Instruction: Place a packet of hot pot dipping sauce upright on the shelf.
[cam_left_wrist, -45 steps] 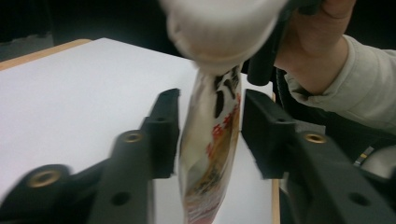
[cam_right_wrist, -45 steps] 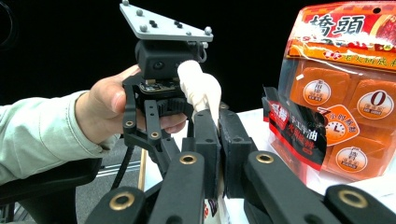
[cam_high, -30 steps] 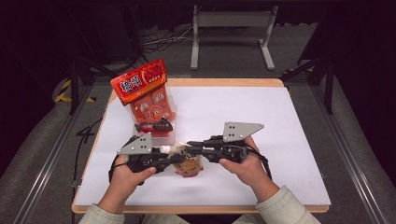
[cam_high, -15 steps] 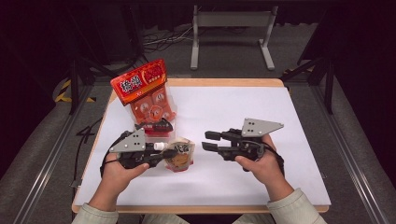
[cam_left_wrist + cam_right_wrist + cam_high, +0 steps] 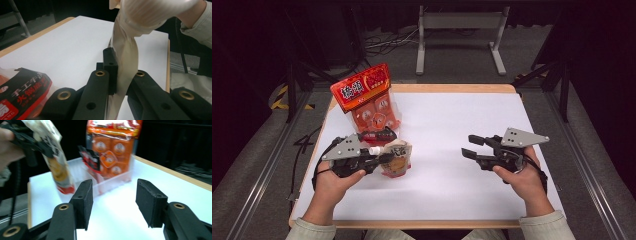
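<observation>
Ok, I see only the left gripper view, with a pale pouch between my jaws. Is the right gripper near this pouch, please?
Observer: No. In the high view the right gripper is over the right side of the table, well apart from the pouch.
Operator: Is it open or closed?
Observer: Open. The right gripper view shows its jaws wide apart, with nothing between them.
Operator: And what stands beyond the pouch?
Observer: A tall orange snack pack stands upright in a clear tray near the table's far left corner.
</observation>
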